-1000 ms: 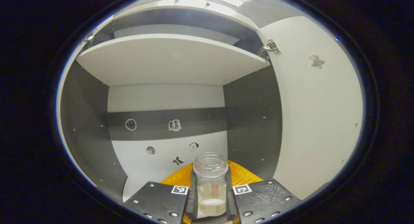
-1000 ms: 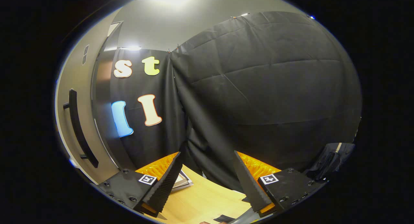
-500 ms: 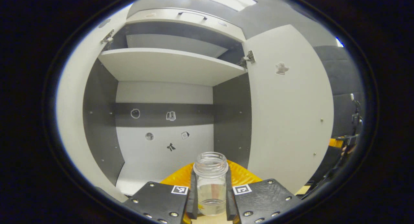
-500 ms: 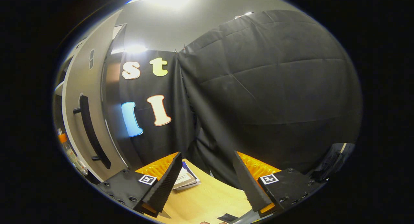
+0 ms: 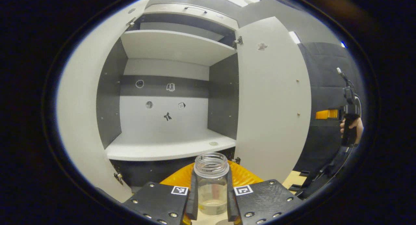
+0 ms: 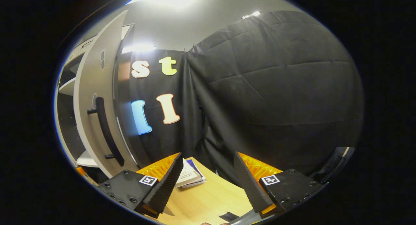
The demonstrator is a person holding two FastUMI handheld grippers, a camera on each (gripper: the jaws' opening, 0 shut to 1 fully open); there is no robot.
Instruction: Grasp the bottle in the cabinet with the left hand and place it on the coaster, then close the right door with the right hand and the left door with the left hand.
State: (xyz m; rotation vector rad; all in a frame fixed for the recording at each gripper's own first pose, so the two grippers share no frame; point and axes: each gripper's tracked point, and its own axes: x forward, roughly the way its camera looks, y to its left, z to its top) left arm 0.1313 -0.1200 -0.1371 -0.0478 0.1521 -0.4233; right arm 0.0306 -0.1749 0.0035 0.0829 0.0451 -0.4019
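Note:
In the left gripper view my left gripper is shut on a clear glass bottle without a cap, a little liquid at its bottom. It hangs in front of the open cabinet, outside the shelf. The right door stands open to the right, the left door open at the left. Far right, a hand holds the other gripper. In the right gripper view my right gripper is open, with nothing between its fingers, over a wooden table. The right door's outer face with its dark handle stands at the left.
Booklets lie on the table past my right gripper's fingers. Small stickers dot the cabinet's back wall. An upper shelf spans the cabinet. A small dark flat thing lies at the table's near edge.
My left gripper has drawn back out of the cabinet with the bottle, so the lower shelf and both doors now show. The right gripper's view has swung slightly left, showing more of the door.

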